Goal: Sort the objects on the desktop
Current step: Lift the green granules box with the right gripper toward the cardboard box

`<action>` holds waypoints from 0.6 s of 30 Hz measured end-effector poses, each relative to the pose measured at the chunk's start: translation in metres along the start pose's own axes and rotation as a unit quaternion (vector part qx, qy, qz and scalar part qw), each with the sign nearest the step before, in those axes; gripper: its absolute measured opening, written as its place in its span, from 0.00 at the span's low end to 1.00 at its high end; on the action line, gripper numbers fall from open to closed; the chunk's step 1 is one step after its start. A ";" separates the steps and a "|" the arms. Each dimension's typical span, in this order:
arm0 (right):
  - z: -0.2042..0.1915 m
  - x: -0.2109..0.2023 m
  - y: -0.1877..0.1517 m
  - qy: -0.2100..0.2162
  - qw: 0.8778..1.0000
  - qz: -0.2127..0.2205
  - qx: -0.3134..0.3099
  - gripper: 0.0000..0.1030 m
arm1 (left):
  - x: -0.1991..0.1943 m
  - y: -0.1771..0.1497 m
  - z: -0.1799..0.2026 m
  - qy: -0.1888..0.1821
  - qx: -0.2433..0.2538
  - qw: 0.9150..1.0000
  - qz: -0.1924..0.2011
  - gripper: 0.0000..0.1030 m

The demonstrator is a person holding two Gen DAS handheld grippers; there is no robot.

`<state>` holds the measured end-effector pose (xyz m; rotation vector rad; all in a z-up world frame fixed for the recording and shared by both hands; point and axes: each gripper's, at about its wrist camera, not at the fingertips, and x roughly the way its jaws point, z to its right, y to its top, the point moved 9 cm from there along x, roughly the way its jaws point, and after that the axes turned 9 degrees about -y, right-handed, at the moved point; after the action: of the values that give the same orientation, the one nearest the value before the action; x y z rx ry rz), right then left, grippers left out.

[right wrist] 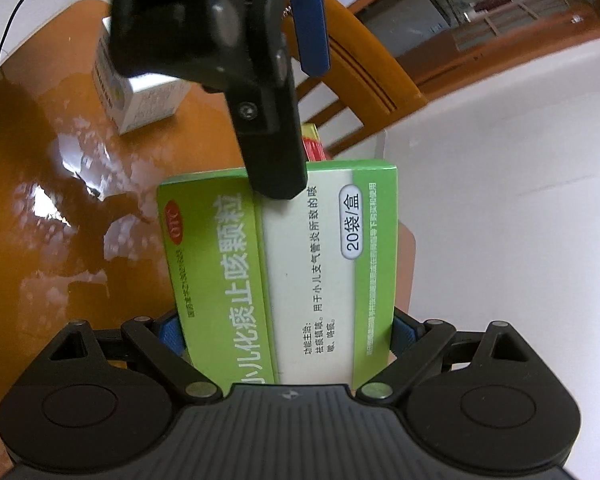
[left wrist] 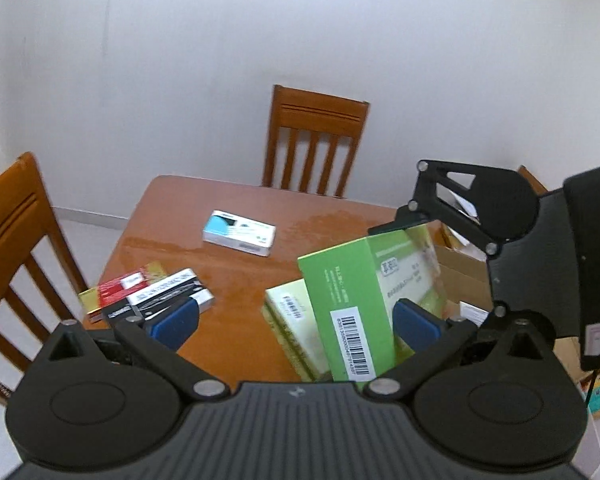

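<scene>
The left hand-held gripper (left wrist: 296,324) is matte black plastic with a ribbed grey-black deck bearing a small pale emblem at its front edge. Two round housings flank the deck, each with a shallow circular recess. Angled black link arms with triangular cut-outs pivot on silver pins and carry blue fingers (left wrist: 178,320). The right hand-held gripper (right wrist: 288,330) has the same build, with ridged blue pads (right wrist: 170,332).

Bright, glare on table (right wrist: 60,208) (fisheye-warped).
</scene>
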<state>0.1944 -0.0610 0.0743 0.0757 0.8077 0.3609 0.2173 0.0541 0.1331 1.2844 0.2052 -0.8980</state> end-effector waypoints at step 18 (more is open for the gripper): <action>-0.021 -0.051 -0.125 -0.021 0.992 -0.101 0.072 0.92 | 0.094 0.003 0.123 -0.102 0.067 0.991 -0.053 1.00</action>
<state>0.1826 -0.1972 0.0698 0.1347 0.7922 0.1082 0.2394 -0.0981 0.1179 1.3040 0.0519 -1.1435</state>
